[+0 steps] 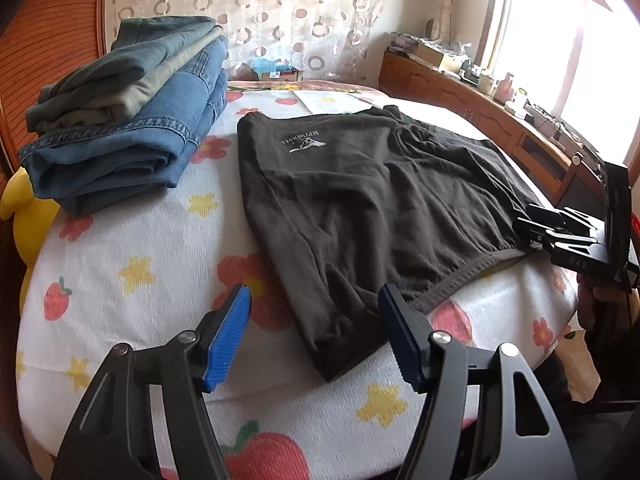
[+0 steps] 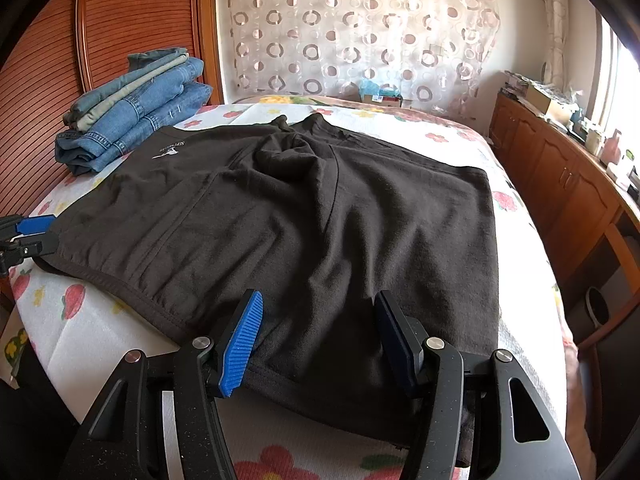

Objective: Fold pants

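One pair of dark brown pants [image 2: 304, 216], soft knit, limp and light by the look, lies spread flat on the bed's flower-and-strawberry print sheet [image 1: 132, 248]; best taken at the elastic waistband corners, where the cloth is thickest. Left gripper [image 1: 316, 336] stands part open over the near left corner, pads clear of cloth, holding nothing; right gripper [image 2: 320, 340] part open astride the near hem, grip uncertain. Folded jeans stack [image 1: 132, 120] near the wooden headboard [image 2: 132, 20], cabinets under the window to the right
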`<state>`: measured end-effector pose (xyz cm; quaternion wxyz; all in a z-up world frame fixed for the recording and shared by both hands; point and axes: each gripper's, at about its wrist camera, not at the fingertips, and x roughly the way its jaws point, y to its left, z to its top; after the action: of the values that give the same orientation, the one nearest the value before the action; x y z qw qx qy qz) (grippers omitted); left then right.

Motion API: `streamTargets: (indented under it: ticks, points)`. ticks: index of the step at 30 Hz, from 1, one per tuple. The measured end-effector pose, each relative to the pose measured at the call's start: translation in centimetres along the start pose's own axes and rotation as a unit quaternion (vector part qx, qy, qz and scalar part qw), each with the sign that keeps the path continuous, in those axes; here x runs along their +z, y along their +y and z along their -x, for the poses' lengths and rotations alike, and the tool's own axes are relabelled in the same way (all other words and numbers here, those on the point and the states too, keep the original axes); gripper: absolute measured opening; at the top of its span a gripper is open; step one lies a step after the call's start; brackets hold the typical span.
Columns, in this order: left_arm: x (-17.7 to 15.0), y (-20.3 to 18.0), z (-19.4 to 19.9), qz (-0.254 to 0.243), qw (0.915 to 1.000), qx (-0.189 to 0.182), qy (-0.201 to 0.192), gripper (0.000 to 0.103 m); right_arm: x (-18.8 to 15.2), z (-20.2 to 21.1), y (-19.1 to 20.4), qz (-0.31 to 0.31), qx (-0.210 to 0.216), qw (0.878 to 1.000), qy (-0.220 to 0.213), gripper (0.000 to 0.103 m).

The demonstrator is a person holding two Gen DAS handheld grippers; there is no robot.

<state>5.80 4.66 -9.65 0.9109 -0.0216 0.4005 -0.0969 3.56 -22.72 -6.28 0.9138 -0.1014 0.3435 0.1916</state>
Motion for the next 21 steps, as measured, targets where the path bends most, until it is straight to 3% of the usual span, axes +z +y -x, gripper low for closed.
streamTargets:
  ticks: [9,12,13,16,21]
  points:
    - [-0.6,0.2,-0.2,0.004,0.9999,0.006,0.01,0.06,0.0,0.0,0.0,0.0,0.0,1.0,0.0,0.06]
    - [-0.5,0.2,-0.3,0.005,0.9999,0.002,0.01,0.045,0.0,-0.1,0.0,-0.001,0.0,1.0,-0.001,0.06]
    - [-0.3,0.1,-0.3,0.007,0.9999,-0.005,0.011,0.031,0.0,-0.1,0.0,-0.001,-0.001,1.0,-0.001,0.06]
    - [0.2,-0.4,-0.2,0.002,0.9998,-0.02,0.006,0.013,0.1,-0.2,0.1,0.001,-0.003,1.0,-0.002,0.06]
    - [1.1,-1.6,0.4,-0.018,0.9997,-0.013,-0.007,0.006,0.0,-0.3,0.0,-0.002,-0.001,1.0,-0.003,0.06]
